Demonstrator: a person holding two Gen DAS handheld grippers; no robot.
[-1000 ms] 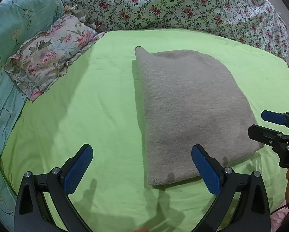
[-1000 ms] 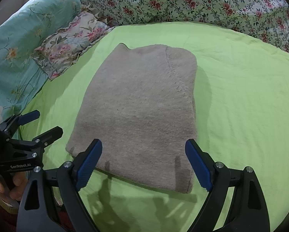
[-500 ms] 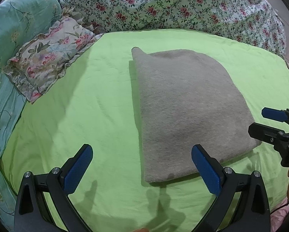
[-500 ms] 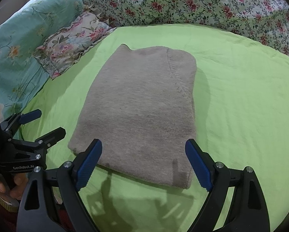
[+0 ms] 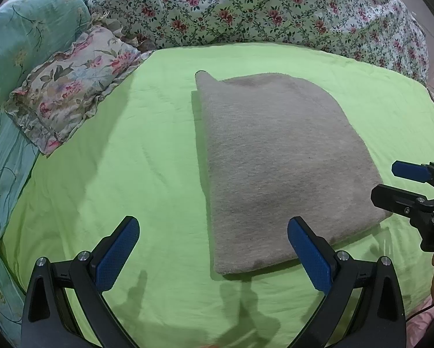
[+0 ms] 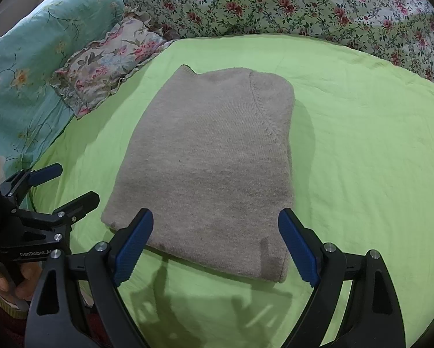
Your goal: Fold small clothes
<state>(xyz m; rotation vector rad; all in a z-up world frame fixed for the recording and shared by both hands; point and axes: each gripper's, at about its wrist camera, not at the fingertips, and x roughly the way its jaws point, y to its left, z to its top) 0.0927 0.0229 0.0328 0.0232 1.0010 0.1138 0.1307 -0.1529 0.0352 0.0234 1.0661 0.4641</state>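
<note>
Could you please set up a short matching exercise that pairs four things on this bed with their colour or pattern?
Things:
1. folded sweater
2. sheet
3. small frilled pillow
4. pads of the right tongs

Colour or pattern:
A. bright lime green
B. blue
C. plain grey-beige
D. pale with large pink flowers

Pairs: 1-C, 2-A, 3-D, 4-B
</note>
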